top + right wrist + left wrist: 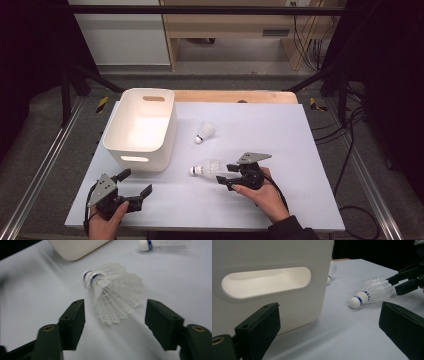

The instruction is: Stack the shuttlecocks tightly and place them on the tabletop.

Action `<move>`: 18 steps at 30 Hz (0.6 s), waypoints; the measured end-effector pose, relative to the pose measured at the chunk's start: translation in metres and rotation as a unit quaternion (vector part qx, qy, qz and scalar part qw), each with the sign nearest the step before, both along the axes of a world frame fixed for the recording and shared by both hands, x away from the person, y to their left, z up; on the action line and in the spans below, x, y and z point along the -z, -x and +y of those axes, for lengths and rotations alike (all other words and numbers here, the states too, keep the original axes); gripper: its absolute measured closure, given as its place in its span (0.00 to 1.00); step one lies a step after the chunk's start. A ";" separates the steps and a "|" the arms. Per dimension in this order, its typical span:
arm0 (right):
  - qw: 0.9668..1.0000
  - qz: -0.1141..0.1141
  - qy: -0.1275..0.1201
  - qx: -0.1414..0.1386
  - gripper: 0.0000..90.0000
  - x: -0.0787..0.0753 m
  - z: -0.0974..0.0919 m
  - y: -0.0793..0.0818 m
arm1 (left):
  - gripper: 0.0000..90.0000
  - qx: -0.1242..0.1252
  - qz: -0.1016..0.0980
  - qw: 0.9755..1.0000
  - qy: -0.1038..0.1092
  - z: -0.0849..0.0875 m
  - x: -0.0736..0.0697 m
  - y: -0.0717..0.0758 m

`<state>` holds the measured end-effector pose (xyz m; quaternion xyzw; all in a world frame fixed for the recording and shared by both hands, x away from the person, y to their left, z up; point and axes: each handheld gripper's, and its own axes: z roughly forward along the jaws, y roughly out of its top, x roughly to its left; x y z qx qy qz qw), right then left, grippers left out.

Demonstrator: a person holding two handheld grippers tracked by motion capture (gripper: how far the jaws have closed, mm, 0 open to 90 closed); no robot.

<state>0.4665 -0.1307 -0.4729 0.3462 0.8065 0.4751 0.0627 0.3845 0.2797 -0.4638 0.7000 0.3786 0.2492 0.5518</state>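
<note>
A white shuttlecock (pixel 206 168) (pixel 372 291) (pixel 112 290) with a blue band lies on its side on the white table sheet (pixel 280 130), cork pointing left. My right gripper (pixel 225 173) (pixel 115 312) is open just right of it, and the feather skirt reaches in between the jaw tips without touching the pads. That gripper (pixel 397 282) also appears in the left gripper view, behind the skirt. My left gripper (pixel 136 181) (pixel 329 312) is open and empty at the front left, facing the white basket (pixel 135 160) (pixel 274 302). A second shuttlecock (pixel 205 132) (pixel 332 271) (pixel 160 243) lies farther back.
The basket (pixel 75 248) stands at the left of the sheet, with handle slots in its end walls and nothing visible inside. A wooden table edge (pixel 235 96) runs behind the sheet. Metal rails (pixel 45 165) and cables (pixel 350 145) flank the table.
</note>
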 end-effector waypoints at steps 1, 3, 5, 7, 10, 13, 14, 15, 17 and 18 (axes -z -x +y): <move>1.000 -0.010 0.013 0.002 0.30 -0.003 -0.002 -0.001 | 0.04 -0.001 0.000 1.000 0.000 0.000 0.000 0.000; 1.000 -0.014 0.023 0.010 0.22 -0.009 -0.005 -0.003 | 0.04 -0.002 0.000 1.000 0.000 0.000 0.000 0.000; 0.999 -0.016 0.040 0.019 0.17 -0.015 -0.007 -0.008 | 0.04 -0.002 -0.002 1.000 0.000 0.000 0.000 0.000; 0.998 -0.014 0.053 0.031 0.14 -0.022 -0.008 -0.013 | 0.04 -0.004 -0.007 1.000 0.002 0.000 -0.001 0.001; 0.997 -0.015 0.071 0.035 0.09 -0.031 -0.007 -0.020 | 0.04 -0.009 -0.014 1.000 0.004 0.002 -0.003 0.002; 0.995 -0.021 0.092 0.032 0.08 -0.042 -0.005 -0.028 | 0.04 -0.015 -0.019 1.000 0.010 0.005 -0.004 0.002; 0.995 -0.021 0.095 0.035 0.08 -0.044 -0.004 -0.030 | 0.04 -0.016 -0.020 1.000 0.012 0.006 -0.004 0.002; 0.994 -0.019 0.099 0.037 0.08 -0.047 -0.003 -0.033 | 0.04 -0.018 -0.019 1.000 0.014 0.007 -0.004 0.002; 0.994 -0.019 0.104 0.037 0.08 -0.051 -0.002 -0.039 | 0.04 -0.018 -0.018 1.000 0.016 0.008 -0.004 0.002; 0.993 -0.018 0.108 0.040 0.09 -0.053 -0.001 -0.042 | 0.04 -0.018 -0.018 1.000 0.015 0.008 -0.004 0.002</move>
